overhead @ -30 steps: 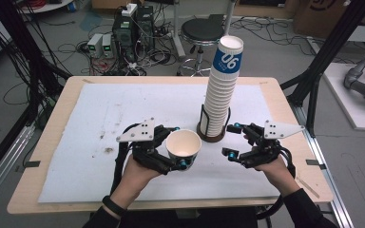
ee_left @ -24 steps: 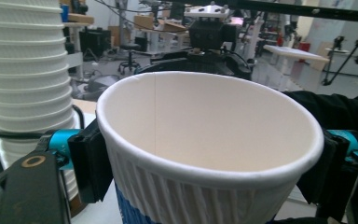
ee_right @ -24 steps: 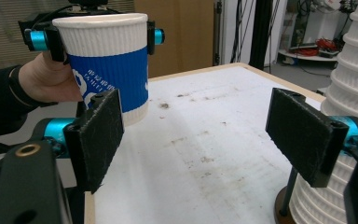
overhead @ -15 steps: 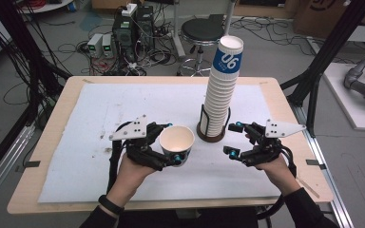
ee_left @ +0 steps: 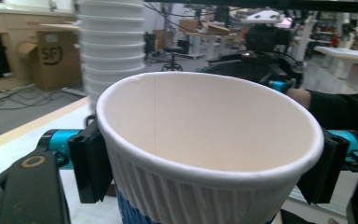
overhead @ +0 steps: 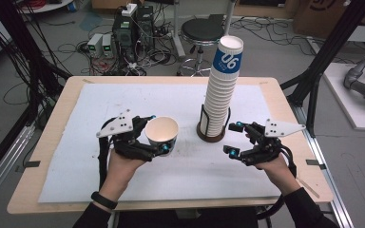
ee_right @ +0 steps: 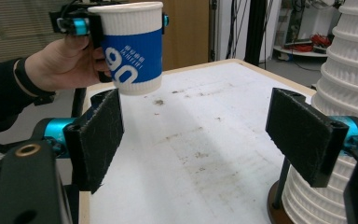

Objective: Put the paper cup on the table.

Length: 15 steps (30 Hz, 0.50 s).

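Left hand-held gripper (overhead: 158, 134) clamped on a single paper cup (overhead: 162, 135), pads pressed against the ribbed wall just below the rim, cup upright and mouth up. Cup lifted clear of the bench (overhead: 76, 85), seen in the right gripper view with bare white sheet below its base, blue band with white digits on the side. Cup near the middle of the white sheet (overhead: 138, 99), left of the tall cup stack (overhead: 220, 102) and apart from it. Right hand-held gripper (overhead: 234, 138) with jaws apart and nothing between them, held just right of the stack's foot, near side; in the right gripper view one pad (ee_right: 306, 133) close beside the lower cups of the stack, touching or not cannot be told. Stack standing in a dark round holder (overhead: 210, 135), leaning slightly, top cup bearing a blue band. Between cup and right gripper: open sheet with small brown stains (ee_right: 196, 156), nothing in the way. Stack directly between the two grippers on the far side of the line joining them. Beyond the far edge of the bench: a black stool (overhead: 202, 31), boxes of electronics (overhead: 123, 33) and loose cables (overhead: 71, 47) on the floor. Black frame posts at left and right of the bench. A dark wristband (overhead: 103, 200) on the left wrist.
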### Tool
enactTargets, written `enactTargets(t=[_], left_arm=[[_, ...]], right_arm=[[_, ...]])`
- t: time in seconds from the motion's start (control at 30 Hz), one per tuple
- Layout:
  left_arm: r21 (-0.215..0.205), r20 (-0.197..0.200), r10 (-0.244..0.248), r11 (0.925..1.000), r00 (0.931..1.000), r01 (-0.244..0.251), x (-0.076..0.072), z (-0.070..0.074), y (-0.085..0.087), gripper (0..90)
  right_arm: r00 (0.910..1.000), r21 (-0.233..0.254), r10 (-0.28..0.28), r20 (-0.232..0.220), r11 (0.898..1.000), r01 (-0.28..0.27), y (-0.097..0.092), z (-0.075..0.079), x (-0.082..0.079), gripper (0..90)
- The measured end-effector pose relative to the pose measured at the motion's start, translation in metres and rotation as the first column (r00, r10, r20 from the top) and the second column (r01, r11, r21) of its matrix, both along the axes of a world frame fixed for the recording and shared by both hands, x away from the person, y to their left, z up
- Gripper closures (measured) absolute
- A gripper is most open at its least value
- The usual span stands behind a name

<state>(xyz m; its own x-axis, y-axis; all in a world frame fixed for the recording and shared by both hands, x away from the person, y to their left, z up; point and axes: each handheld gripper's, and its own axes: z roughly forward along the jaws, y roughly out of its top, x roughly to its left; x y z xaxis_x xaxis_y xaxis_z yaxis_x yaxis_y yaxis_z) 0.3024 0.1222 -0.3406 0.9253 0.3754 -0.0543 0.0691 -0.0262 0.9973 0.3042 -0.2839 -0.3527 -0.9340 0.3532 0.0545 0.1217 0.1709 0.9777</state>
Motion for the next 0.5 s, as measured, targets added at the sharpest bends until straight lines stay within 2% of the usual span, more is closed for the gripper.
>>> enactTargets(t=[0.17, 0.27, 0.37, 0.5], left_arm=[[-0.024, -0.004, 0.063, 0.9978, 0.998, -0.063, 0.006, -0.005, 0.014, 20.7], [-0.029, -0.003, 0.11, 0.9935, 0.994, -0.11, 0.011, -0.009, 0.022, 20.6], [-0.021, 0.017, 0.166, 0.986, 0.986, -0.166, 0.014, -0.014, 0.03, 20.6], [-0.032, 0.015, 0.216, 0.9759, 0.9762, -0.216, 0.018, -0.019, 0.039, 20.6]], right_arm=[[1.0, -0.005, -0.007, 0.0, 1.0, 0.007, 0.0, -0.001, 0.001, 19.5], [0.9999, -0.005, -0.011, -0.007, 1.0, 0.011, -0.001, -0.001, 0.001, 19.5], [0.9999, -0.002, -0.005, -0.01, 1.0, 0.005, -0.001, -0.001, 0.001, 19.5], [0.9999, -0.004, -0.012, -0.009, 1.0, 0.012, -0.001, -0.002, 0.0, 19.5]])
